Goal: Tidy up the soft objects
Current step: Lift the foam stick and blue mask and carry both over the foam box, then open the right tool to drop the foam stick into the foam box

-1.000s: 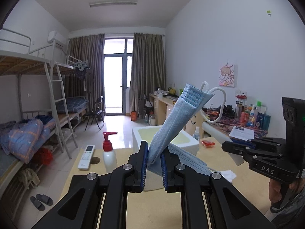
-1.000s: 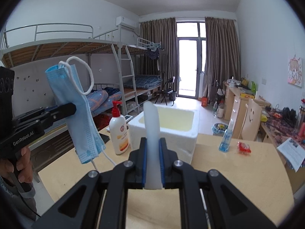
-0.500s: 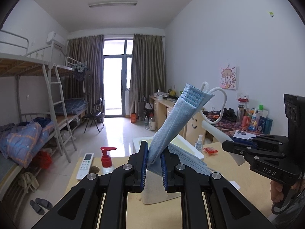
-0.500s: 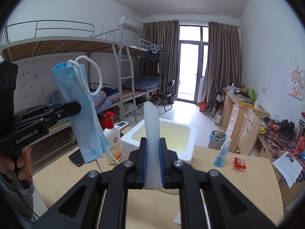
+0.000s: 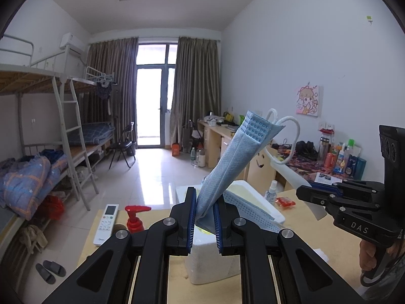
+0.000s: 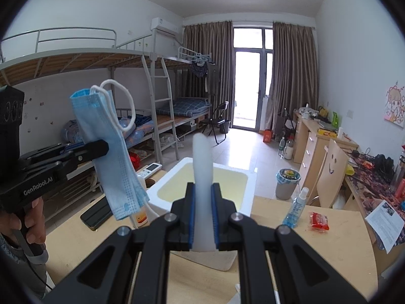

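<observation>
My left gripper is shut on a folded blue face mask, which sticks up and to the right with its white ear loops at the top. My right gripper is shut on an upright white foam strip. A white foam box with a yellowish inside stands on the wooden table just ahead of both grippers. In the right wrist view, the left gripper and mask hang left of the box. In the left wrist view, the right gripper sits right of the foam box.
On the table are a white remote, a red-pump bottle, a black phone, a blue spray bottle, a red packet and a paper sheet. Bunk beds stand at the left and cluttered desks at the right.
Both grippers have moved forward toward the foam box, which now looks larger and sits lower in both views. Their holds on the mask and the foam strip are unchanged.
</observation>
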The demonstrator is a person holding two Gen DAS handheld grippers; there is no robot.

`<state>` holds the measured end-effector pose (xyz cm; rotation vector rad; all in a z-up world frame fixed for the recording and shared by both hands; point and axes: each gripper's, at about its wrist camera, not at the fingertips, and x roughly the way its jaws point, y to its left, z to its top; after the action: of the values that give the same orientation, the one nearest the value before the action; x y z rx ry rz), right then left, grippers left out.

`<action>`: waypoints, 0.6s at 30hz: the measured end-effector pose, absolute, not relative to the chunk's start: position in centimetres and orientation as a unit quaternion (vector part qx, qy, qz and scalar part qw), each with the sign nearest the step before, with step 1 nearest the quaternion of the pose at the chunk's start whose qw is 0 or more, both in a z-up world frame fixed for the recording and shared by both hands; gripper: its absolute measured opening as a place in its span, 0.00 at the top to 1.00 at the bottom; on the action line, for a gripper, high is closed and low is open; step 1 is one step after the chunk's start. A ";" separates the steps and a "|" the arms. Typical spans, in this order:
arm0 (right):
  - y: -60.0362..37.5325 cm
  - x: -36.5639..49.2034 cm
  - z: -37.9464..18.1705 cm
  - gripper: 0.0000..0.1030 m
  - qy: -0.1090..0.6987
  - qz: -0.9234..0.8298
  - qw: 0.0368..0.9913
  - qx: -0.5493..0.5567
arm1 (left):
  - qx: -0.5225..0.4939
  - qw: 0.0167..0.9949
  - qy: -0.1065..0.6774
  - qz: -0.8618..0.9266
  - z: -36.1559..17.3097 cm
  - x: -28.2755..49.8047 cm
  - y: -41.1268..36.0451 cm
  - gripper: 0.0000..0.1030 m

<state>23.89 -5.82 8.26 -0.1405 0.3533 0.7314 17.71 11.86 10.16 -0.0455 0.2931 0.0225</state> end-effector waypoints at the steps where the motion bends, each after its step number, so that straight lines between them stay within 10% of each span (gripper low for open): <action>1: -5.7 24.2 8.2 0.86 0.173 0.355 0.916 -0.069 | -0.024 0.989 0.148 0.009 10.1 18.1 11.9 0.86; 18: -3.0 28.6 7.2 0.86 0.211 0.357 0.908 -0.067 | -0.025 0.987 0.157 0.032 10.0 21.1 13.1 0.86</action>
<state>28.64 -3.04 7.16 -0.1378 0.4356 0.7364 21.13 13.13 9.99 -0.0504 0.3156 0.0634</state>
